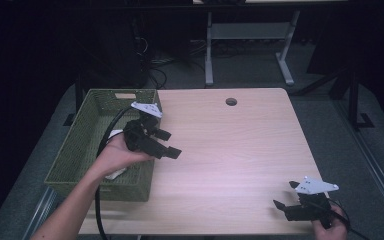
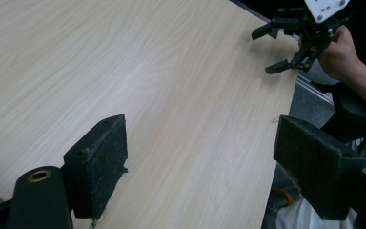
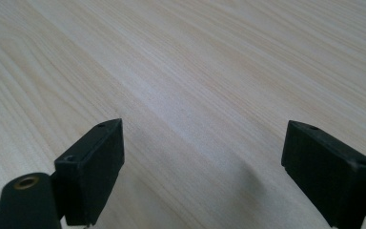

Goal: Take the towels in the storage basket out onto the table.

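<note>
I hold my left gripper (image 1: 169, 143) over the wooden counter (image 1: 230, 150), just beside the right wall of the green mesh basket (image 1: 87, 135) at about nine o'clock; its jaws gape wide with nothing between them. My right gripper (image 1: 286, 195) hovers at the counter's five o'clock corner, jaws likewise spread wide and empty. A white object (image 1: 115, 173) lies in the basket under my left hand (image 1: 117, 152).

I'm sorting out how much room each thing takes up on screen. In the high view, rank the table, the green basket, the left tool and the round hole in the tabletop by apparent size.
1. Table
2. Green basket
3. Left tool, though it is held above the table, nearer the camera, so it looks larger than it is
4. Round hole
</note>
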A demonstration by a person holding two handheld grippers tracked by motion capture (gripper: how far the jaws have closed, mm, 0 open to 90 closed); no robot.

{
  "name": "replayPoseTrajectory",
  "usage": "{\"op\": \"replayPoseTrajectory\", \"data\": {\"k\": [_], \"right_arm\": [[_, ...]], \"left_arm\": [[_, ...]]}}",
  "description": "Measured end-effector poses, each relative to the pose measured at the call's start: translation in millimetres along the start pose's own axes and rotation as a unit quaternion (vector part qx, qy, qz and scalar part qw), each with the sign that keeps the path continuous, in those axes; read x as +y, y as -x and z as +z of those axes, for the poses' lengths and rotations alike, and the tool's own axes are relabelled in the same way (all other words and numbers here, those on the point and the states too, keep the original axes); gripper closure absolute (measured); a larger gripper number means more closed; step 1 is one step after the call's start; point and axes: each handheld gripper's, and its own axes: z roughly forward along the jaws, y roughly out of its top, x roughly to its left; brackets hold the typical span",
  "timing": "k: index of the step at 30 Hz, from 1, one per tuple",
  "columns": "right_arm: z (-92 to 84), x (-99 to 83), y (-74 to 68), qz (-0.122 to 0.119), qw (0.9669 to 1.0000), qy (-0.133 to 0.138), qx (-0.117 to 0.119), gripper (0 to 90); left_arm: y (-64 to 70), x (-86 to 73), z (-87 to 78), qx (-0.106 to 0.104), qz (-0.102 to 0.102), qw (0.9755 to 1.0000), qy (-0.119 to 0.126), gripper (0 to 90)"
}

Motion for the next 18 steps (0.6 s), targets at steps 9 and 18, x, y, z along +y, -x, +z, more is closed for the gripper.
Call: {"op": "replayPoseTrajectory", "data": {"k": [9,18], "right_arm": [[-0.5,-0.2,-0.8,-0.001,1.0000,-0.001,0.000,14.0],[-0.2,0.2,-1.7,-0.002,1.0000,-0.001,-0.002,14.0]], "left_arm": [[-14.7,-11.7,-22.3,0.016,-0.015,0.9997,0.004,17.8],[-35.1,-33.8,-45.0,0.028,-0.055,0.9978,0.026,19.2]]}}
